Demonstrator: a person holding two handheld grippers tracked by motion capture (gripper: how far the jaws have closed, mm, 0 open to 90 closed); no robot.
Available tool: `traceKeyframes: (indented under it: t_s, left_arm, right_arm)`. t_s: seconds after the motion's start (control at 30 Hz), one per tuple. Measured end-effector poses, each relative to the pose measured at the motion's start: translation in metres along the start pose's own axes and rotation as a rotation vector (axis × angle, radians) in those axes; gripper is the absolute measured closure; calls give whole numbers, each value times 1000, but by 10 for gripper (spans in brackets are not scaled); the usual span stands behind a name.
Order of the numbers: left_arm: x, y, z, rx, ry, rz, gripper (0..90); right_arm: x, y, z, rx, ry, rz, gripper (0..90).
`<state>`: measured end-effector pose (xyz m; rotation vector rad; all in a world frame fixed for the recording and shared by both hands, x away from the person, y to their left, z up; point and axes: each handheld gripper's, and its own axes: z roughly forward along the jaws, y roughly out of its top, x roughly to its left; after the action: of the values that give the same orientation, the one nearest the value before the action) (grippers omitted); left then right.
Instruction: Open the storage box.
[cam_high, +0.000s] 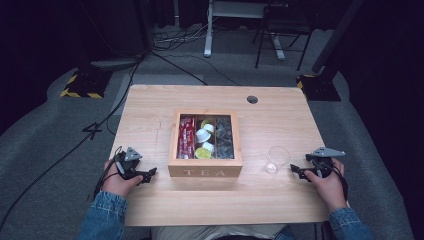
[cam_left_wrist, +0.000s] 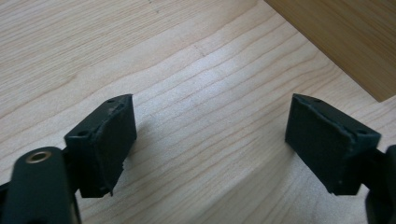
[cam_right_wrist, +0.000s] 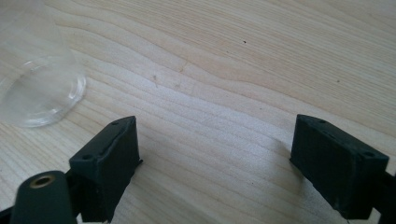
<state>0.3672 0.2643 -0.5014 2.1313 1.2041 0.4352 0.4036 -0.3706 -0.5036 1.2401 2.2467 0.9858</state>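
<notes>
While your left gripper (cam_high: 151, 173) rests at lower left with jaws spread and empty, the wooden tea box (cam_high: 205, 171) sits at centre, a clear glass (cam_high: 276, 160) right of it, just beside your right gripper (cam_high: 296, 172), jaws likewise apart.

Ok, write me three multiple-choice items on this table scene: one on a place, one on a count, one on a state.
1. Where does the clear glass stand?
A. Right of the tea box
B. Inside it
C. Left of it

2. How many compartments does the box show?
A. Two
B. Three
C. Five

3. How stand the right gripper's jaws?
A. Shut on the glass
B. Shut on nothing
C. Open, nothing between them

Key: 1 A, the glass stands on the table between box and right gripper. 2 B, two dividers split it. 3 C, bare wood shows between the jaws.
</notes>
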Motion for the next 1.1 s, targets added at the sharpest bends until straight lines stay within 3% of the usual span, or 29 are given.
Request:
traceKeyframes:
  t_s: [0.2,0.57,0.6,0.8,1.0,1.1]
  left_arm:
    - [1,3,-4,27,1,-11,230]
    - [-3,12,-16,-3,-9,-5,261]
    - [-4,14,-18,-14,-19,-20,261]
    - [-7,24,-29,-46,-24,-15,275]
    - [-15,35,-42,-113,-50,-14,282]
    - [-25,41,-46,-139,-98,8,289]
  right_arm:
    - [0,0,0,0,2,0,158]
    - [0,0,0,0,0,1,158]
    - [0,0,0,0,0,1,159]
    - [0,0,0,0,2,1,159]
    - [0,0,0,0,0,1,158]
    - [0,0,0,0,0,1,158]
